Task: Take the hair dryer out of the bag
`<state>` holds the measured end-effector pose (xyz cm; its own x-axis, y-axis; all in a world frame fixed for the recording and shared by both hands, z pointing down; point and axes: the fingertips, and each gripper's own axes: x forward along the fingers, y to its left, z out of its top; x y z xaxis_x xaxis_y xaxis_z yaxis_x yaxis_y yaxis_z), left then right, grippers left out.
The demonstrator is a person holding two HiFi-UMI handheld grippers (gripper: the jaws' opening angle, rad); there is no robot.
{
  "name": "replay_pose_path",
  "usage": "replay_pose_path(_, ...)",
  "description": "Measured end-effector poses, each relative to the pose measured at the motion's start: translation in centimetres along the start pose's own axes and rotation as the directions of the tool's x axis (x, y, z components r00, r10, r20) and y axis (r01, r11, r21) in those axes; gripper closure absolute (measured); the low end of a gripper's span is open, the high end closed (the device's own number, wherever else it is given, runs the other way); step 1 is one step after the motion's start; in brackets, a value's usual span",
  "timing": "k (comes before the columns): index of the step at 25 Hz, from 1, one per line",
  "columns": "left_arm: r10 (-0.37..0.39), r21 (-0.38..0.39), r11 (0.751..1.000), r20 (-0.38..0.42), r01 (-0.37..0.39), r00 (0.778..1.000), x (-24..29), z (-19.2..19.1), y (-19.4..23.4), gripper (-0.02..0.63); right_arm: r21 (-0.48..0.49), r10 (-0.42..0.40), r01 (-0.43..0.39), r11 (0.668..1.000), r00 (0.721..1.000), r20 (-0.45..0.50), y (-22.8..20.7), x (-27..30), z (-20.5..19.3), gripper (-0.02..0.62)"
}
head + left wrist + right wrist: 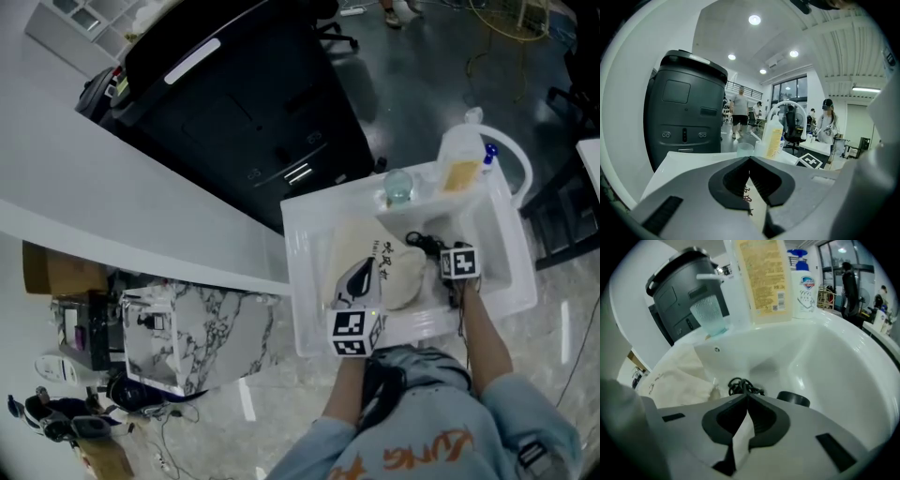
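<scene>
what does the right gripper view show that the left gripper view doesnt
Only the right gripper view: the inside of the white sink, with a black coiled cord and a black round part lying in it just past the jaws.

Only the left gripper view: a square-marker cube, an office chair and round ceiling lights.

Both: the big dark cabinet, the yellow-labelled bottle, the clear cup and the cream bag. In the left gripper view the bag shows only as a strip between the jaws.
</scene>
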<state>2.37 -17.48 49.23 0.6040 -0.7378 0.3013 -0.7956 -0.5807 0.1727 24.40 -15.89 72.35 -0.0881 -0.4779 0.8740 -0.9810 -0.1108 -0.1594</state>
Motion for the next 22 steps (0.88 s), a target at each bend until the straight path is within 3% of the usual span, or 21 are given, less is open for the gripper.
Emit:
replay_pose_path(2,-0.010,0.005,1.000,0.011,0.010,1.000,0.4,0.5,-0.1,0.604,0.022,0.089,-0.092,0.995,0.987,0.131,1.2,-0.4,2.6,0.577)
replay_pose_path(6,-0.032,0.002,0.999,0.033,0.032,0.999,1.2,1.5,-0.7,0.604,0.038,0.119,-0.134,0.990,0.954,0.274,1.6,-4.4,6.2,0.578)
replay_pose_path(8,-0.049,0.004,0.999,0.054,0.049,0.997,1.7,2.4,-1.5,0.604,0.008,0.149,-0.162,0.987,0.922,0.357,2.4,-7.3,8.2,0.589)
replay_pose_path(11,-0.077,0.015,0.997,0.098,0.076,0.992,2.6,4.3,-2.8,0.604,-0.099,0.250,-0.231,0.968,0.834,0.492,4.6,-12.4,11.3,0.595)
replay_pose_path(15,-0.099,0.033,0.995,0.184,0.095,0.978,3.5,8.5,-3.9,0.604,-0.248,0.403,-0.318,0.915,0.684,0.608,7.5,-19.8,14.5,0.597)
replay_pose_path(19,-0.104,0.054,0.994,0.292,0.092,0.951,3.3,14.1,-4.5,0.604,-0.374,0.463,-0.273,0.886,0.544,0.700,8.8,-27.5,18.1,0.597)
replay_pose_path(22,-0.094,0.071,0.995,0.380,0.072,0.920,2.6,18.5,-4.8,0.604,-0.408,0.457,-0.209,0.889,0.466,0.758,9.0,-32.4,21.2,0.597)
